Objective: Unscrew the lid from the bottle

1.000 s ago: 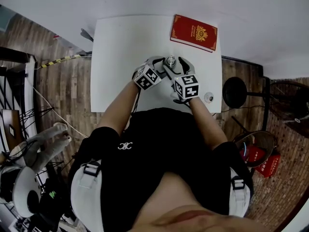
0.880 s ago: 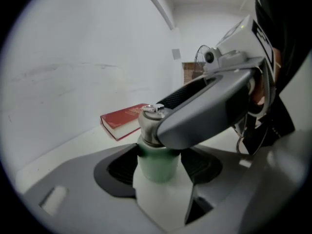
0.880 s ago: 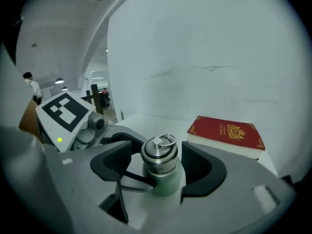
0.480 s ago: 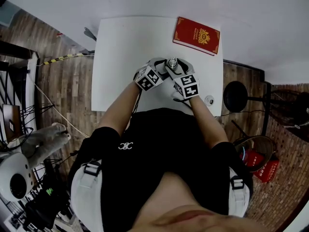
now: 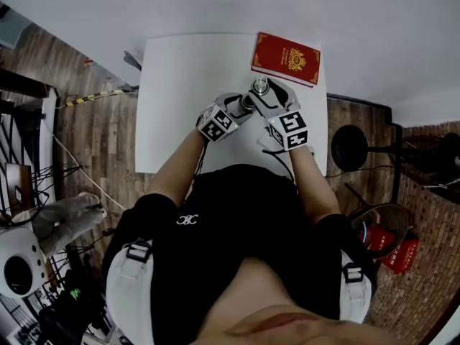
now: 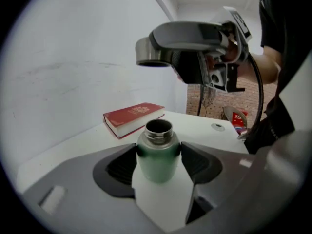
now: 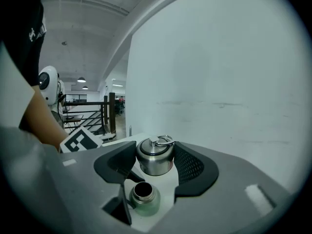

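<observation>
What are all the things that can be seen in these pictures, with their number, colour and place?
table: one, white, on the wooden floor
bottle: one, green, mouth open, upright on the table
lid: one, silver, held in the air above the bottle
book: one, red, flat at the table's far right corner
round object: one, black, on the floor right of the table
left gripper: one, grey, shut on the bottle
right gripper: one, grey, jaws have just been closing, shut on the lid
person: one, black shirt, bare forearms
</observation>
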{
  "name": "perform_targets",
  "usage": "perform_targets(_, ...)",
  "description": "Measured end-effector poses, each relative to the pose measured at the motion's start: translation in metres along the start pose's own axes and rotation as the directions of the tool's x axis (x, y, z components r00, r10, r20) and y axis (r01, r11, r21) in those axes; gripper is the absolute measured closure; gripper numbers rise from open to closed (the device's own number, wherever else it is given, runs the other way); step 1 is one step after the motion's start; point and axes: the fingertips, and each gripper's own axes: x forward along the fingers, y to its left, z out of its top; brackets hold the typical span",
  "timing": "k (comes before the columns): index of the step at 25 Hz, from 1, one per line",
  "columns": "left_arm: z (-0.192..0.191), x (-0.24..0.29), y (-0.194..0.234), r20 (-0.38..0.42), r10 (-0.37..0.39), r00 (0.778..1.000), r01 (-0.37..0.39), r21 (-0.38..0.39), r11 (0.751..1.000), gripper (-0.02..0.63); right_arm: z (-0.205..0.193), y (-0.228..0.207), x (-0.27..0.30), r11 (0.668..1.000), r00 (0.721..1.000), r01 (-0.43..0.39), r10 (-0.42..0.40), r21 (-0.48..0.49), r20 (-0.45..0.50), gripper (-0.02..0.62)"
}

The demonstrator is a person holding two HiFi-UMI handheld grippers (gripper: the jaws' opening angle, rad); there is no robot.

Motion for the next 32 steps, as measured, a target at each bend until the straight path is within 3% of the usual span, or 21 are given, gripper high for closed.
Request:
perform_targets(6,0.006,-0.019,-0.006,-0.006,0.064,0.998,-0.063,0.018,0.998,0.272,0.037,-0.023,-0.025,0.991,0.986,0.112,-0.120,0.078,0.117,0.348)
perform_targets(10,0.030,-0.055,0.003,0.085,0.134,0.987,-0.129,-0.063,0.990,0.293,0.049,-0.043,-0.037,0.974,0.964,0.184,-0.205,0.133,0.167,0.348)
perform_targets(12,0.052,-0.084,0.023,0.155,0.247,0.956,-0.226,-0.141,0.964,0.369,0.054,-0.052,-0.041,0.967,0.953,0.216,-0.239,0.138,0.185,0.348)
perform_targets(15,0.085,-0.131,0.058,0.233,0.437,0.869,-0.386,-0.233,0.893,0.532,0.059,-0.063,-0.045,0.956,0.940,0.255,-0.280,0.143,0.195,0.348)
perform_targets(18,0.113,-0.171,0.087,0.276,0.565,0.777,-0.493,-0.292,0.820,0.552,0.061,-0.074,-0.045,0.944,0.928,0.298,-0.322,0.145,0.188,0.348)
perform_targets(20,0.121,-0.187,0.100,0.275,0.619,0.736,-0.546,-0.299,0.783,0.552,0.060,-0.080,-0.045,0.936,0.923,0.313,-0.339,0.159,0.184,0.348)
perform_targets(25,0.126,-0.201,0.113,0.267,0.668,0.694,-0.602,-0.293,0.743,0.552,0.068,-0.079,-0.047,0.938,0.922,0.312,-0.338,0.151,0.192,0.348)
perform_targets(32,0.127,-0.198,0.112,0.247,0.685,0.686,-0.603,-0.334,0.724,0.552,0.074,-0.068,-0.044,0.952,0.933,0.279,-0.299,0.124,0.202,0.348)
